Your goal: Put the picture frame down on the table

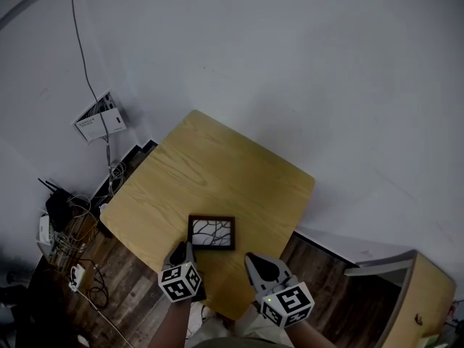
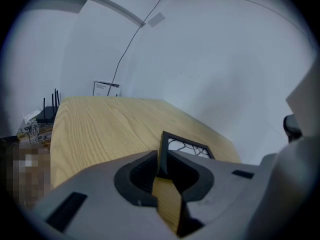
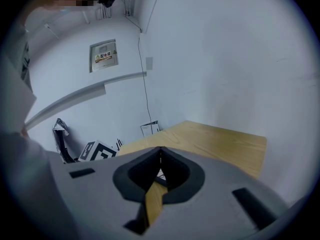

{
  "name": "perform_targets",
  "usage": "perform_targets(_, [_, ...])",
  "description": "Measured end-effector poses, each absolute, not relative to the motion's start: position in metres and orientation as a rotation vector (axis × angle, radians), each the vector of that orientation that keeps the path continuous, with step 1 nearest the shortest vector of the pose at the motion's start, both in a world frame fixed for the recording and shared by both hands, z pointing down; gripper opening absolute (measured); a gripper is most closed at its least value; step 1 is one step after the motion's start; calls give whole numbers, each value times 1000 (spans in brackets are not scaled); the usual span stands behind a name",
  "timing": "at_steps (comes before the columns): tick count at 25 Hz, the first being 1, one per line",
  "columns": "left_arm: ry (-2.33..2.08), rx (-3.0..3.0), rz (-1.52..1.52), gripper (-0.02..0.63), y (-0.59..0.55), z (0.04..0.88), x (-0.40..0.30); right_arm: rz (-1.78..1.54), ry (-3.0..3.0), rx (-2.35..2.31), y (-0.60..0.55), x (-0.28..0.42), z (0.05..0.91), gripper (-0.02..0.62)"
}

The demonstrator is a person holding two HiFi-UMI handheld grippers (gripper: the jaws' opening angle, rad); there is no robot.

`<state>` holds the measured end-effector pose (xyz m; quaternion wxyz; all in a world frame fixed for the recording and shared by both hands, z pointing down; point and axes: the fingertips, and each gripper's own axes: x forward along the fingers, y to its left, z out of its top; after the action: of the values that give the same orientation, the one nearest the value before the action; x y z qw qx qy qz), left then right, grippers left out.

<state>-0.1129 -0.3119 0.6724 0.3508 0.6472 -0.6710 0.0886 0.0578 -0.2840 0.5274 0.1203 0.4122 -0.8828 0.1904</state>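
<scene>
A black picture frame (image 1: 212,233) with a white branch-pattern picture lies near the front of the light wooden table (image 1: 217,172). My left gripper (image 1: 186,248) is at its near left corner. In the left gripper view the jaws are shut on the frame's (image 2: 187,145) dark edge, which runs up between the tips of the left gripper (image 2: 161,160). My right gripper (image 1: 252,258) hovers to the right of the frame by the table's front corner. Seen in its own view, the right gripper (image 3: 160,151) is shut with nothing held; a sliver of the frame (image 3: 159,176) shows through the gap.
A white wall (image 1: 304,64) runs behind the table. A cable (image 1: 85,71), a paper holder (image 1: 100,118) and a tangle of wires with a router (image 1: 61,216) lie to the left on the dark floor. A wooden cabinet (image 1: 424,296) stands at the lower right.
</scene>
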Motion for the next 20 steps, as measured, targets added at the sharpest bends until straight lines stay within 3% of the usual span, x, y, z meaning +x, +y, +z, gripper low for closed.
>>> perform_targets(20, [-1713,1794,100,3,-271,600,-122,516,-2619,1223,-247,40,506,0])
